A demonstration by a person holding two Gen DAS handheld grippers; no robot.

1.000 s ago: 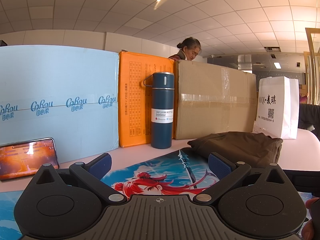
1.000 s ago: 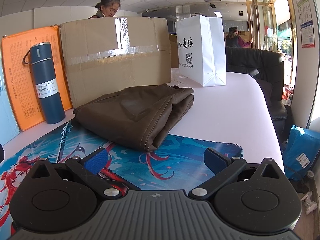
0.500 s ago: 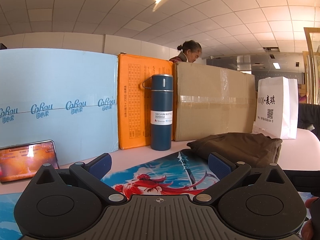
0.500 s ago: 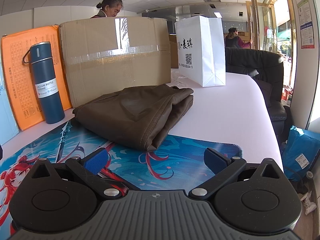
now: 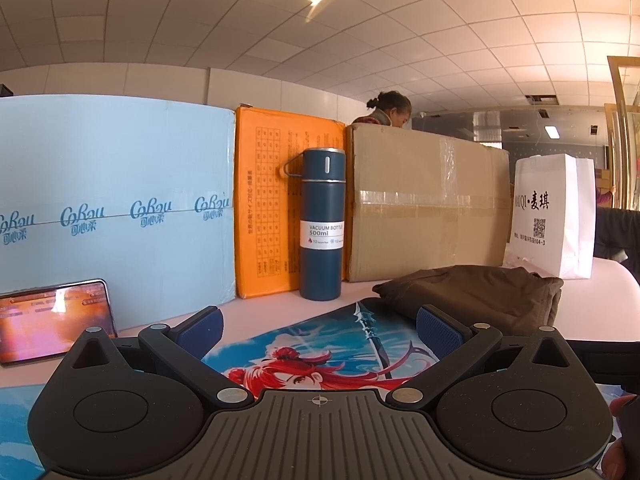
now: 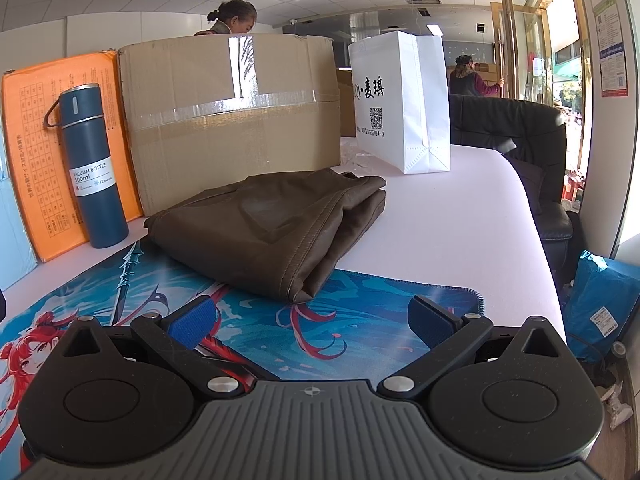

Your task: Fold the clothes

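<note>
A brown garment [image 6: 276, 224] lies folded in a thick stack, partly on the blue printed mat [image 6: 360, 320] and partly on the white table [image 6: 460, 232]. It also shows in the left wrist view [image 5: 476, 300], to the right and ahead. My right gripper [image 6: 314, 320] is open and empty, just short of the garment's near corner. My left gripper [image 5: 320, 326] is open and empty over the mat [image 5: 320, 344], to the left of the garment.
Behind the garment stand a blue vacuum bottle [image 5: 322, 224], an orange box [image 5: 264, 208], a cardboard box [image 6: 228, 120], a light blue box [image 5: 112, 208] and a white paper bag [image 6: 404, 100]. A phone [image 5: 52, 320] leans at the left. The table edge and a black chair [image 6: 520, 132] are at the right.
The left wrist view has tilted up slightly, so the scene sits a little lower. The right wrist view and the garment are unchanged. Both grippers stay open.
</note>
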